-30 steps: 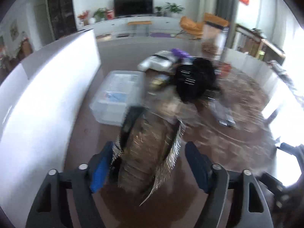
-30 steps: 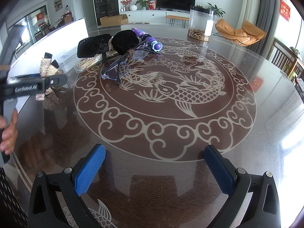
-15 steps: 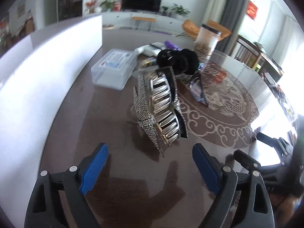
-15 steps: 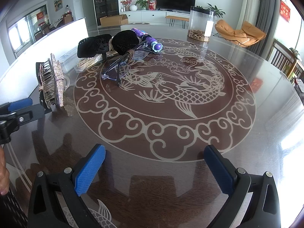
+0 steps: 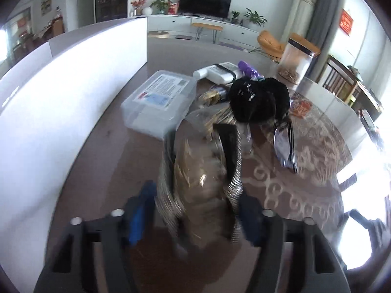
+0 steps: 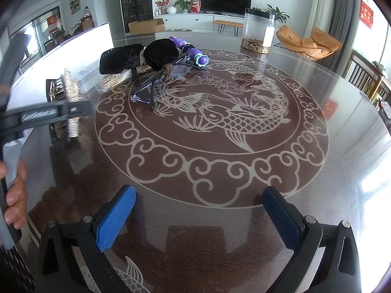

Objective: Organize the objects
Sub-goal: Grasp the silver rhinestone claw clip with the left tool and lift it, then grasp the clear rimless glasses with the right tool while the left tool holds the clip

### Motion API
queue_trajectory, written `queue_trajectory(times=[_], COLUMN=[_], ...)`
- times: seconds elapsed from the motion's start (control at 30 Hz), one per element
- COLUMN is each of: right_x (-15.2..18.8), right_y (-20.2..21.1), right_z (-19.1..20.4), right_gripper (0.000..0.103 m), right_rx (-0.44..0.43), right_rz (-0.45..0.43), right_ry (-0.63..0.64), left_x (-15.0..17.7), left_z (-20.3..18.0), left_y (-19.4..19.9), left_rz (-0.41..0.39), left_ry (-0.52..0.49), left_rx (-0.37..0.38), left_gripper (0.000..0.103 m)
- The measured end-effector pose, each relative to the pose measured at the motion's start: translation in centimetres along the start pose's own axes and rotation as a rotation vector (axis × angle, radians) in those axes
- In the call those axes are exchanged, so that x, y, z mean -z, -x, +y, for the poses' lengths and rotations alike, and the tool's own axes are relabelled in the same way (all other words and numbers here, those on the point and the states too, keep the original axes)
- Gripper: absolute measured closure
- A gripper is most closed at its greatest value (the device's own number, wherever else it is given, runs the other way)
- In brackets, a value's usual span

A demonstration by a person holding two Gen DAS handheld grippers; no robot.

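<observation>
The left gripper [image 5: 195, 216] pinches the glittery silver-and-black claw hair clip [image 5: 202, 183] by its slick rhinestone sides just above the glossy koi-patterned glass worktop [image 6: 220, 171], so it could slip and skid, while the right gripper [image 6: 199, 218] hangs wide open and empty before the bright living room.

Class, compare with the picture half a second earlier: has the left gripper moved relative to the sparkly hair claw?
Yes. In the left wrist view, the left gripper has closed in on the sparkly hair claw, which now sits between its fingers, still short of the clear plastic box.
</observation>
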State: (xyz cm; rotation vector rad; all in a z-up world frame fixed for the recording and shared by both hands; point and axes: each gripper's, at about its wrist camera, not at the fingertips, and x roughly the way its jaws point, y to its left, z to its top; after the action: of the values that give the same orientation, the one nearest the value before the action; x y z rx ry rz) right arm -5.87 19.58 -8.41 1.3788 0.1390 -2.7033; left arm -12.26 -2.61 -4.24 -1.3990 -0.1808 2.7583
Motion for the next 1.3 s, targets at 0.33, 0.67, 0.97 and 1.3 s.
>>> queue_trajectory(times=[0.33, 0.67, 0.97, 1.3], right_x=[0.1, 0.1, -0.3, -12.6], right_y=[0.0, 0.0, -0.3, -4.6], right_z=[0.0, 0.1, 0.0, 2.0], right_gripper=[0.0, 0.0, 0.0, 0.01], right_rx=[0.002, 0.0, -0.023, -0.132], right_rz=[-0.001, 0.0, 0.014, 0.06], right_ry=[0.001, -0.001, -0.006, -0.096], left_x=[2.9, 3.4, 3.4, 3.5], left_z=[2.2, 1.0, 1.1, 1.1], left_y=[2.3, 1.5, 1.3, 1.4], left_rz=[-0.007, 0.022, 0.024, 0.023], left_ry=[0.0, -0.091, -0.082, -0.081], left_rx=[0.025, -0.075, -0.096, -0.098], left_gripper=[0.017, 0.0, 0.0, 0.0])
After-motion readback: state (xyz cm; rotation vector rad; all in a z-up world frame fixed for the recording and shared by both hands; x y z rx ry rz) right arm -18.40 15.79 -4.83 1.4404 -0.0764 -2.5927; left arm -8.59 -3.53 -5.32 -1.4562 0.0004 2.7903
